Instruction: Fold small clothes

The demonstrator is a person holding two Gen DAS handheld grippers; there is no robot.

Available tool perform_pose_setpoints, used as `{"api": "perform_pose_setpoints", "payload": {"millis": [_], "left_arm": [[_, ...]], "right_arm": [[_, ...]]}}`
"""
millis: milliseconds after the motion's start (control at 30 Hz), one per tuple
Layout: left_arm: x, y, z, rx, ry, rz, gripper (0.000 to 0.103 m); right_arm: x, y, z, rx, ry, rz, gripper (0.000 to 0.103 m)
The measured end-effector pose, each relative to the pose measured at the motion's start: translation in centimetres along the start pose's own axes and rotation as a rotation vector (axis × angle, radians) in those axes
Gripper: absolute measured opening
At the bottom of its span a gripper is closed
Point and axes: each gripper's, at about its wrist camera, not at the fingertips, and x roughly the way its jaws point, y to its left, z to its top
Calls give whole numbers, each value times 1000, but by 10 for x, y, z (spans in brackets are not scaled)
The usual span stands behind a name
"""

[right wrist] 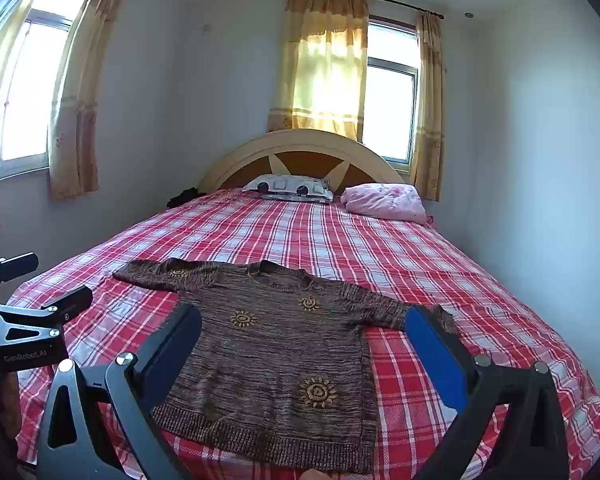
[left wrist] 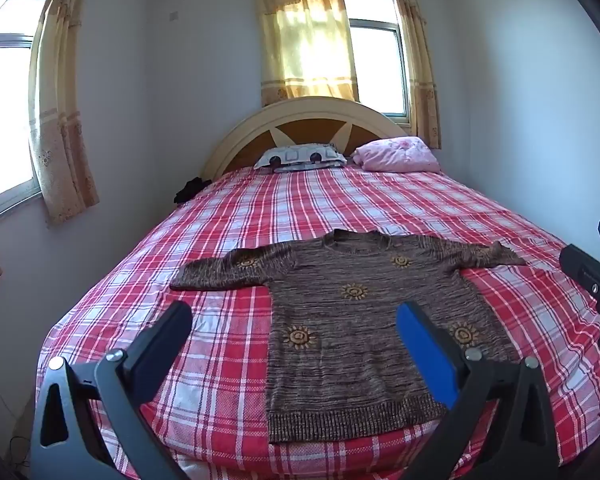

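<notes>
Nearest the foot of the bed: left gripper (left wrist: 294,320) and right gripper (right wrist: 304,330), both spread wide, holding nothing, poised above the hem.
Sweater (right wrist: 276,344): flat, sleeves spread, likely laid ready for folding.
Bedspread (left wrist: 340,204): plaid, serving as work surface.
Far: pillows (left wrist: 300,156) against headboard.

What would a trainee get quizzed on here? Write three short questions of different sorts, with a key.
1. True or false: the brown sweater lies flat, sleeves spread, on the plaid bedspread.
2. Which holds the sweater? A) left gripper B) right gripper C) neither
3. Fill in: beside the patterned pillow at the headboard lies a folded ____ blanket.

Key: 1 true; 2 C, both grippers open above it; 3 pink.
</notes>
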Motion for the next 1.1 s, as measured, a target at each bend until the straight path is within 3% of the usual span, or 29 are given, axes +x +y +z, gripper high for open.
{"api": "perform_pose_setpoints", "payload": {"millis": [1100], "left_arm": [[4, 3, -2, -12, -17, 18, 103]], "right_arm": [[14, -7, -9, 2, 43, -19, 102]]}}
